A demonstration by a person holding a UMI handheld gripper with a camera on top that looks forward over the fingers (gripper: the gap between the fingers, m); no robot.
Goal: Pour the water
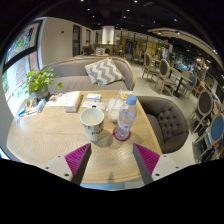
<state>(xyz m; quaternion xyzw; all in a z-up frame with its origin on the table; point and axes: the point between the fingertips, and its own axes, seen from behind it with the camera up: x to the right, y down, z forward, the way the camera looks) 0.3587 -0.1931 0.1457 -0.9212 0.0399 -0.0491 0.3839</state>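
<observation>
A white mug (92, 122) with a dark pattern stands on the round wooden table (50, 135), just beyond my fingers. To its right stands a clear plastic water bottle (126, 116) with a pale cap and a pink base, upright and close to the mug. My gripper (111, 157) hovers over the table's near edge, open, with its magenta pads (78, 156) spread wide and nothing between them. Both mug and bottle lie ahead of the gap between the fingers.
Farther back on the table lie a book (68, 101), small boxes (93, 99) and a potted plant (39, 80). A grey sofa with a zigzag cushion (103, 70) stands behind, and a dark tufted armchair (168, 120) to the right. Chairs and tables fill the room's right side.
</observation>
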